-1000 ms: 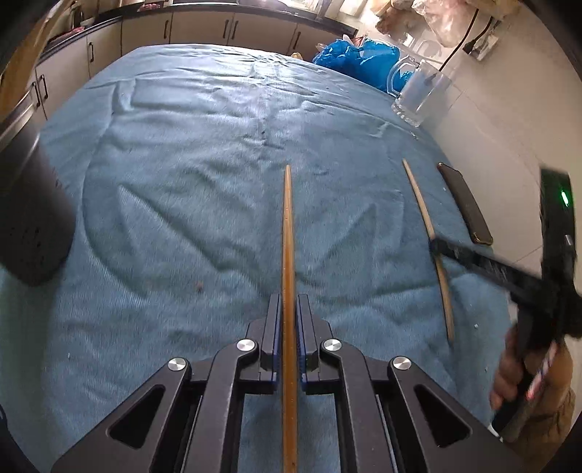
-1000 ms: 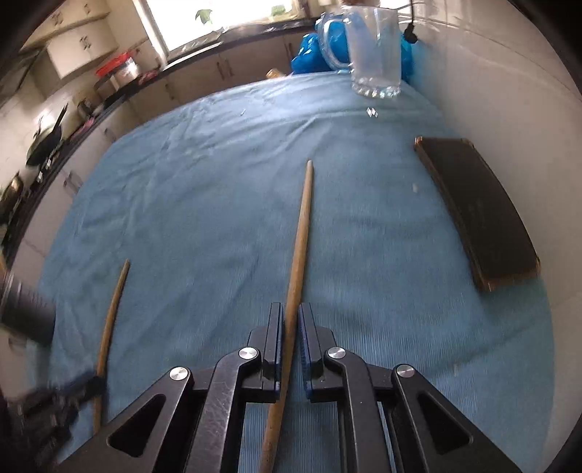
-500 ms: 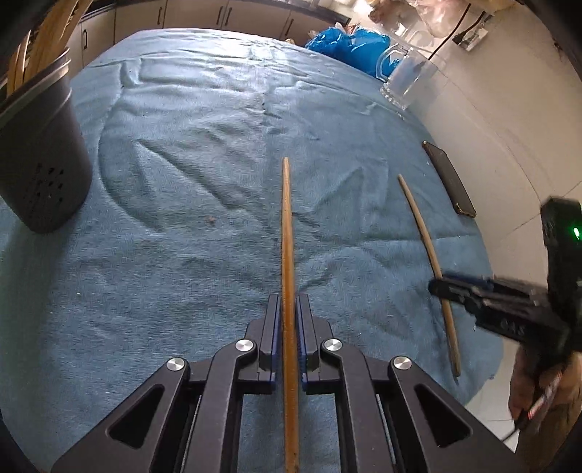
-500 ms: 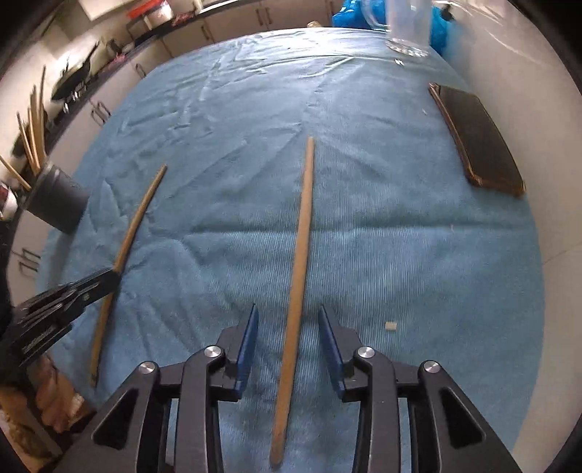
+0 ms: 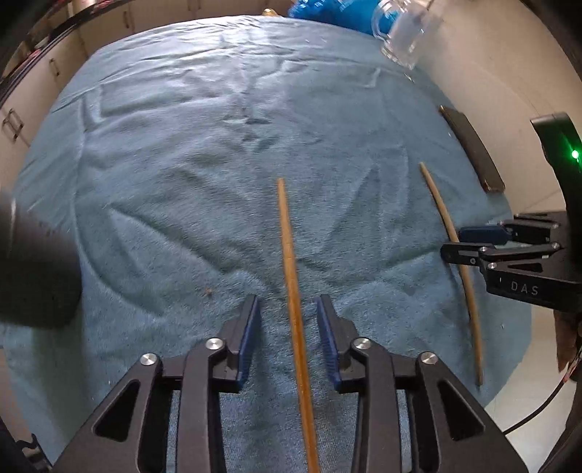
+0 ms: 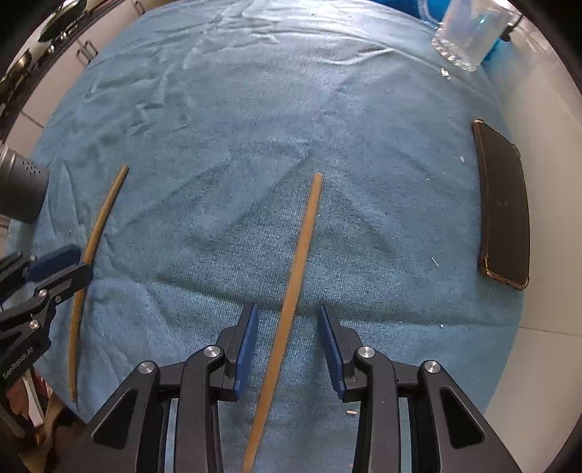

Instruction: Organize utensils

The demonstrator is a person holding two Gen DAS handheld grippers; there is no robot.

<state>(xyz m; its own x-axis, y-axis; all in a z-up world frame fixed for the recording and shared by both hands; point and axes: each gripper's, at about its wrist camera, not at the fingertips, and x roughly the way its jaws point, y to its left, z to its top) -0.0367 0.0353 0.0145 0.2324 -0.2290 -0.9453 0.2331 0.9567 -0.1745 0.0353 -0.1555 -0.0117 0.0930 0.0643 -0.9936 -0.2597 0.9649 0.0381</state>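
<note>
Two wooden chopsticks lie on the blue towel [image 5: 182,145]. One chopstick [image 5: 289,262] runs between the blue pads of my left gripper [image 5: 286,302], whose jaws are opening; neither pad touches it. The other chopstick [image 6: 302,247] lies between the fingers of my right gripper [image 6: 286,309], which stands open and clear of it. Each view shows the other pair too: the right gripper [image 5: 453,242] over its chopstick [image 5: 442,211], and the left gripper [image 6: 82,262] over its chopstick [image 6: 103,214]. A dark grey perforated utensil holder [image 5: 32,269] [image 6: 18,185] stands at the left.
A dark phone [image 6: 503,211] [image 5: 473,149] lies near the towel's right edge by the white wall. A glass mug [image 6: 469,32] [image 5: 407,32] stands at the far right corner beside a blue bag [image 5: 334,14]. Cabinets line the far left.
Both grippers were shut on their chopsticks a second ago. The right one opened first, then the left. Both chopsticks now lie loose between the spread pads, and both cameras have tilted.
</note>
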